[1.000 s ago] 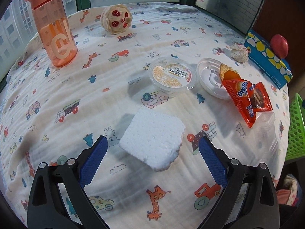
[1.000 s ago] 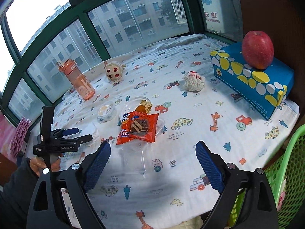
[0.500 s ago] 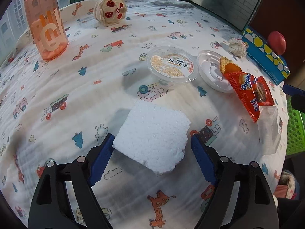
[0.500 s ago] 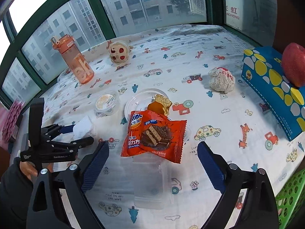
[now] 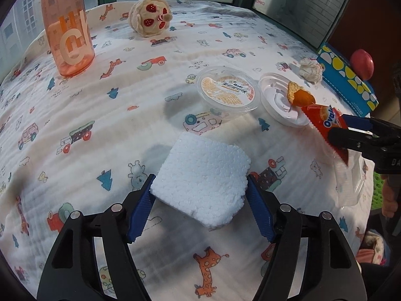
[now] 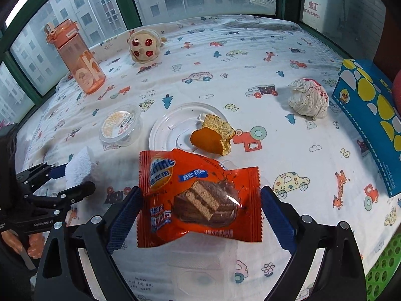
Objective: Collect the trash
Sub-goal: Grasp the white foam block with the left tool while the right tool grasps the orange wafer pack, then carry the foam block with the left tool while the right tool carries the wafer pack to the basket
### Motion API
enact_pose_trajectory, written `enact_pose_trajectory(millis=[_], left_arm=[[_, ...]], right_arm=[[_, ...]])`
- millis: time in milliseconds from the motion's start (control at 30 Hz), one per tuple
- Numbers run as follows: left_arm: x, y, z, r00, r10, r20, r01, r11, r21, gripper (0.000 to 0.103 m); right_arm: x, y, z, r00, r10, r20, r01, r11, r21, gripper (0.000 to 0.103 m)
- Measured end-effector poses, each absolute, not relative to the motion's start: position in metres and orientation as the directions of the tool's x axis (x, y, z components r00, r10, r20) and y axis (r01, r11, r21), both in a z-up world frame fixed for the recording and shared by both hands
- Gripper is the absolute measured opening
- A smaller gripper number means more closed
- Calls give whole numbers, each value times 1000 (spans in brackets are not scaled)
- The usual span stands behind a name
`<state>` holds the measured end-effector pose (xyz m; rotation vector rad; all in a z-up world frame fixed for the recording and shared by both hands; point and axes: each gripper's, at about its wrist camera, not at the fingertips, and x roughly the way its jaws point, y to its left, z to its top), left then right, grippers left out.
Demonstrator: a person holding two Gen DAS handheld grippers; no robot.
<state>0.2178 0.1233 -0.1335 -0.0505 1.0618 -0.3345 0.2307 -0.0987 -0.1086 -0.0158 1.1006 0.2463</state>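
Note:
A white foam block (image 5: 203, 176) lies on the patterned cloth, between the blue pads of my left gripper (image 5: 199, 195); the pads touch its two sides, so the gripper is shut on it. It also shows in the right wrist view (image 6: 79, 166). My right gripper (image 6: 200, 213) is open, its pads on either side of a red snack wrapper (image 6: 198, 200) that lies on a clear plastic tray (image 6: 200, 271). Other trash: a clear lid (image 6: 175, 133) with orange peel (image 6: 211, 139), a small lidded cup (image 6: 120, 125), a crumpled paper ball (image 6: 308, 99).
An orange water bottle (image 5: 66, 30) and a plush toy (image 5: 150, 16) stand at the back. A blue tissue box (image 6: 371, 115) with a red apple (image 5: 362, 64) is at the right. A green basket (image 6: 386, 271) is at the right edge.
My left gripper moved forward and closed onto the foam block. My right gripper moved forward and down until the red wrapper lay between its open fingers.

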Motion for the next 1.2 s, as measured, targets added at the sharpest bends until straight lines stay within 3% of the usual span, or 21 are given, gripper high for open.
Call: enact_pose_trajectory(millis=[267,400,600,1200], left_arm=[[215,128,-130,445,-314,-839,233,945,-230,70],[212,129,-129,448,-320,-835,227,944,-241,70],[208,127,-120,461,-325,-826,229,942,-244,70],[172,73,-58,499,-400,-769,328,908,-260,70]], right_arm=[[236,-97,-120,403,182,-897,-206,973,105,90],[232,-97,-118,416,193,-889,-209,971,112,74],[227,-108,-109,443,224,-868,-183,970,157,65],[153,-184,-37,586,288,-758,-142,957,254,64]])
